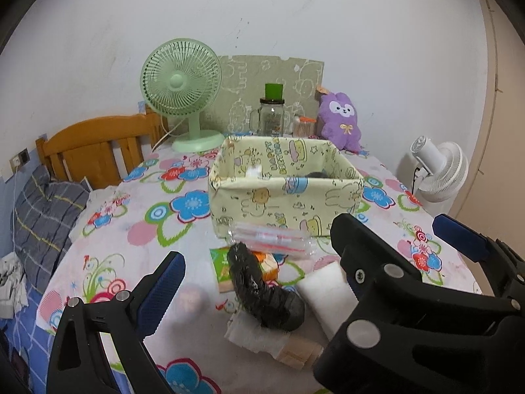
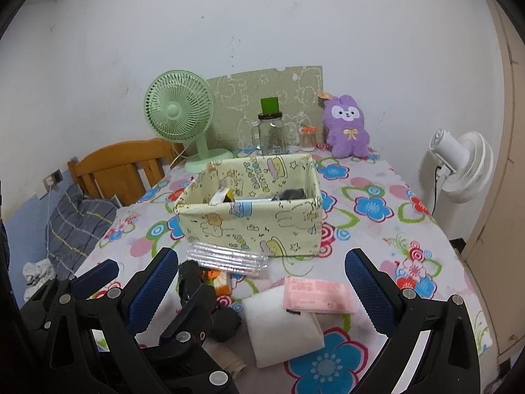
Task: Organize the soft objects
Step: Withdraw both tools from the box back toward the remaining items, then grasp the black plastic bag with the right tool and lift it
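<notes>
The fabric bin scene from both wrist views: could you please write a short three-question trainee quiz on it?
1. True or false: the fabric bin is empty.
2. What lies on the white foam block: A pink packet, B jar, C fan?
3. Which side of the bin does the purple plush sit toward, seen in the right wrist view?

Key: 1 false, items show inside; 2 A; 3 the right, behind it.

A home bedroom is showing: a wooden headboard [image 1: 98,151], a pillow [image 1: 46,216] and a plush toy [image 2: 347,128] are sitting around.
</notes>
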Demonstrator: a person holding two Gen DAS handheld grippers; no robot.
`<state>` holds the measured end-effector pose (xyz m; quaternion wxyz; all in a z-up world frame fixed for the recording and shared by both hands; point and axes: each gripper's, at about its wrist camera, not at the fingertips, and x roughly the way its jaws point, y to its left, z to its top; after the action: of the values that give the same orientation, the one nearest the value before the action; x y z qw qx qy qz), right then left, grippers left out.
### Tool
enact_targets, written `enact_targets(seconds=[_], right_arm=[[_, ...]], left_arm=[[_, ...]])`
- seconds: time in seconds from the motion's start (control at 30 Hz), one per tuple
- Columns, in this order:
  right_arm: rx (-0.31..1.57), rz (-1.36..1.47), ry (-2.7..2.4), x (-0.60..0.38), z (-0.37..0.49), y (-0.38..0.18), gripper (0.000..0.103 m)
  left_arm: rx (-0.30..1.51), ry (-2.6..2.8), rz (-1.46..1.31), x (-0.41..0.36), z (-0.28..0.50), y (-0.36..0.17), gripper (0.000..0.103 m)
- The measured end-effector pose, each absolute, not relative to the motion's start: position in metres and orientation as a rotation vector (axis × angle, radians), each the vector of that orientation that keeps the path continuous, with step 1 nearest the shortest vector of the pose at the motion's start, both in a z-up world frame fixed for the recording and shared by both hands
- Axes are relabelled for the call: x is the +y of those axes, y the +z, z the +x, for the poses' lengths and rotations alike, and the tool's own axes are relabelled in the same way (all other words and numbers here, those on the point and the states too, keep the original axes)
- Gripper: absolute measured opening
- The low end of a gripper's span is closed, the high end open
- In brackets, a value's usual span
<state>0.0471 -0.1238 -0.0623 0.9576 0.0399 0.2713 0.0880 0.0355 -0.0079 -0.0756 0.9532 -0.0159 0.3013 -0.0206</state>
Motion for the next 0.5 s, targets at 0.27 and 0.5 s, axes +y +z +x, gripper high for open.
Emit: enact_targets(seconds=[0.27, 0.5], right_arm=[[0.566, 0.074, 0.155, -0.129, 0.042, -0.081, 0.103], [0.614, 0.082, 0.144, -0.135, 0.044, -0.104, 0.103]], left_arm=[[0.65, -0.055, -0.054, -0.013, 0.033, -0.1, 0.099], [0.685, -0.061, -0.041, -0.019, 0.034, -0.119, 0.096]])
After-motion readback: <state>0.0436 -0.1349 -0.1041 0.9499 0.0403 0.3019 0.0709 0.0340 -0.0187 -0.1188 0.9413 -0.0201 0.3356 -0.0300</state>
